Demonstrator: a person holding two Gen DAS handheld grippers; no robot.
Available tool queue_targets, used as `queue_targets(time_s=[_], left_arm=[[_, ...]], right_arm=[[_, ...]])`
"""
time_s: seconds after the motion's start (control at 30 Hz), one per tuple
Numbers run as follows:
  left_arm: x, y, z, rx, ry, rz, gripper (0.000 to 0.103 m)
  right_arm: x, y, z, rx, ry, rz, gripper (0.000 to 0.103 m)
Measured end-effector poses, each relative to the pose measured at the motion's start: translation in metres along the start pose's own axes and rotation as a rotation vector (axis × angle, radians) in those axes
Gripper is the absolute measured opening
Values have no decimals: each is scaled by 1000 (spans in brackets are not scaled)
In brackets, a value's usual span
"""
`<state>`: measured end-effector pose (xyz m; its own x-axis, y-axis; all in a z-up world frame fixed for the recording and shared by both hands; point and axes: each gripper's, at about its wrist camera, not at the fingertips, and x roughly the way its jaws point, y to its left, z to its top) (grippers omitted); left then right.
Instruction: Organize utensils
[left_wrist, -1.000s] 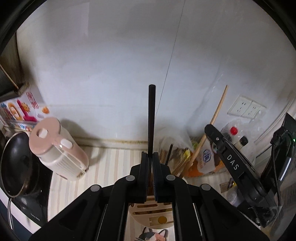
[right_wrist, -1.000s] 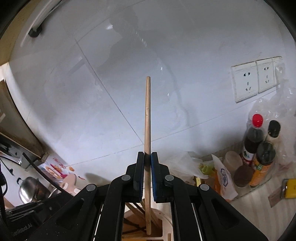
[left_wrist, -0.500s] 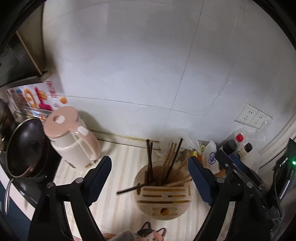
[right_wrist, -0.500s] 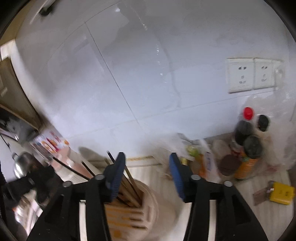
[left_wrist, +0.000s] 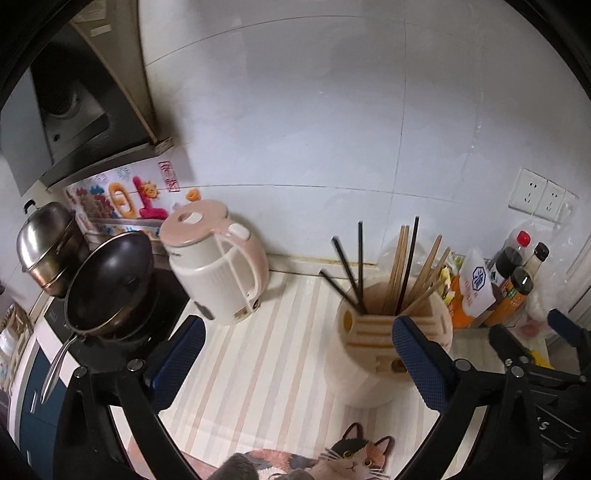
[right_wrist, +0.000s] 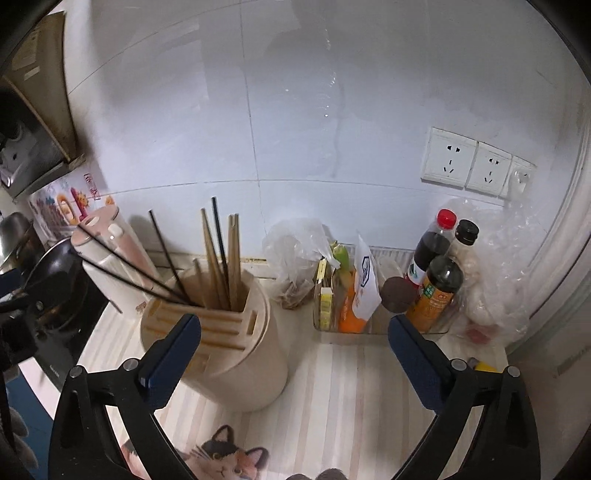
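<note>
Blk + wood chopsticks upright in holder

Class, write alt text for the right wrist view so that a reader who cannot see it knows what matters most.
A beige utensil holder on a striped counter holds wooden chopsticks and black chopsticks. The right gripper is open and empty, its blue-padded fingers spread wide in front. To the right a clear tray holds sauce bottles below wall sockets.
</note>
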<state>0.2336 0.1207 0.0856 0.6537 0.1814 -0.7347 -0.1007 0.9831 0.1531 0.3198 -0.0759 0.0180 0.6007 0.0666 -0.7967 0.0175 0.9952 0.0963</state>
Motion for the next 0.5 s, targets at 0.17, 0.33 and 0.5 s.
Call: queue_targets(time_s=[0.17, 0.33, 0.5], left_arm=[[-25, 6, -17, 1, -26, -10, 103], [-61, 16, -35, 26, -63, -43, 103], [-105, 35, -56, 48, -100, -81, 103]], right_arm=[[-37, 10, -12, -15, -37, -40, 102], [-94, 20, -28, 1, -89, -80, 102], [-159, 36, -51, 29, -147, -136, 103]])
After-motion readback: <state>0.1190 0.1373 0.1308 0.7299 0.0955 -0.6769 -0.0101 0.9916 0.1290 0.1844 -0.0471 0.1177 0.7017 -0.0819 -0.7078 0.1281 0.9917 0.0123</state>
